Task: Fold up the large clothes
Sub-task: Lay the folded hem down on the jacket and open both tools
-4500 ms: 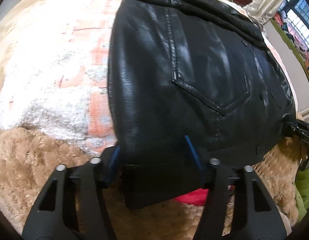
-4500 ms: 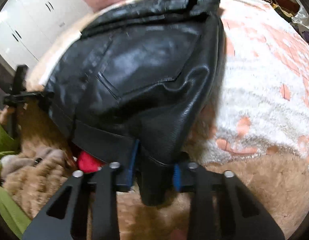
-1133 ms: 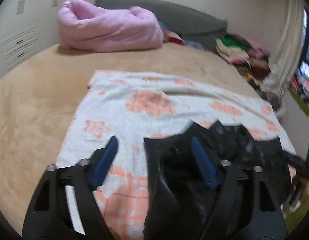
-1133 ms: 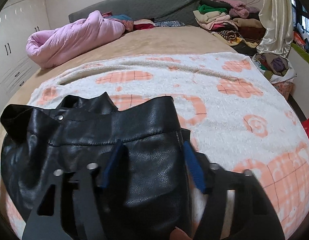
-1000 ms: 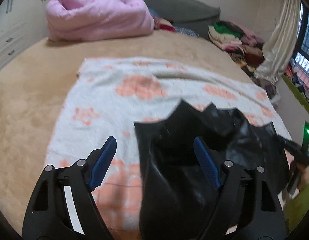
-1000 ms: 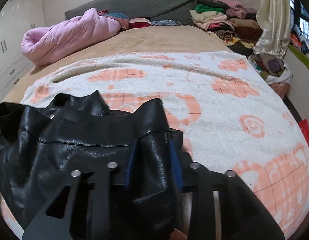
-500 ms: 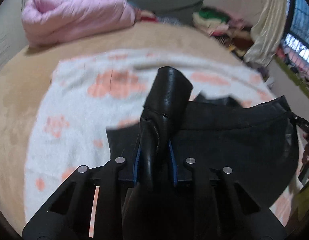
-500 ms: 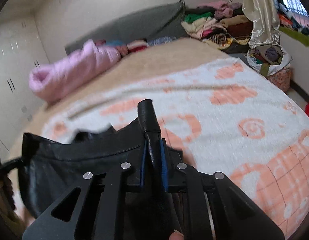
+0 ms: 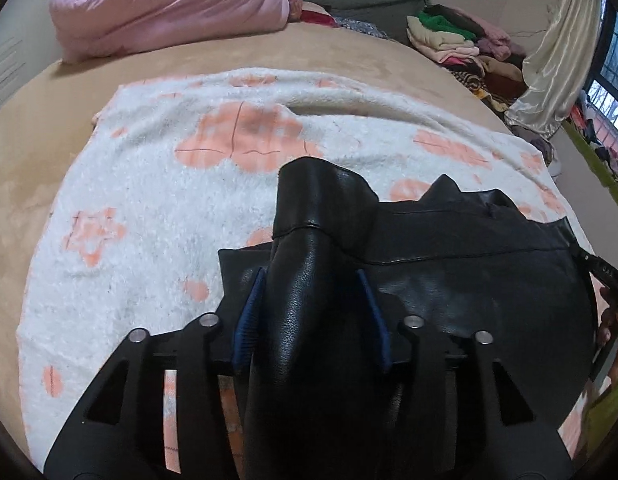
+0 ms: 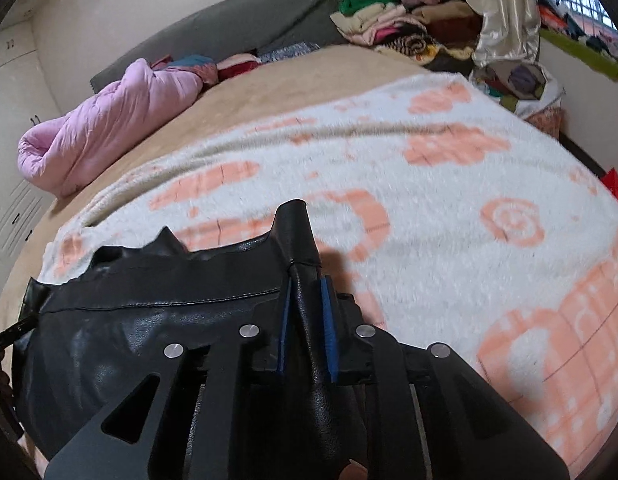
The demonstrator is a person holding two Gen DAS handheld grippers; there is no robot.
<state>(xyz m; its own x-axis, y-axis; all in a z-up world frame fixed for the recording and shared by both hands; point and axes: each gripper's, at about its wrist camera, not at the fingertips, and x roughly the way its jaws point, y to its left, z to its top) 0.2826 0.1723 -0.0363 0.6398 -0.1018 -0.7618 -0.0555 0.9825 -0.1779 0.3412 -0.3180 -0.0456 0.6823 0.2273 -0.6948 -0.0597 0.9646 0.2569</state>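
A black leather garment (image 9: 469, 288) hangs stretched between my two grippers over a white blanket with orange shapes (image 9: 157, 184). My left gripper (image 9: 311, 280) is shut on a bunched corner of the garment, which sticks up past the blue pads. My right gripper (image 10: 305, 284) is shut on the opposite corner of the black leather garment (image 10: 149, 320), which also stands up between its pads. The garment's top hem runs taut between the two grips. Its lower part is hidden below the grippers.
The white blanket (image 10: 449, 208) lies on a tan bed (image 9: 269, 52). A rolled pink duvet (image 9: 165, 0) lies at the far left by the grey headboard (image 10: 229, 28). Piles of clothes (image 10: 397, 20) and a cream curtain (image 9: 549, 80) stand at the far right.
Both grippers closed on the garment's upper corners about a second ago and lifted it. The hem is now stretched between them, and the left jaws stand a little wider around thicker leather.
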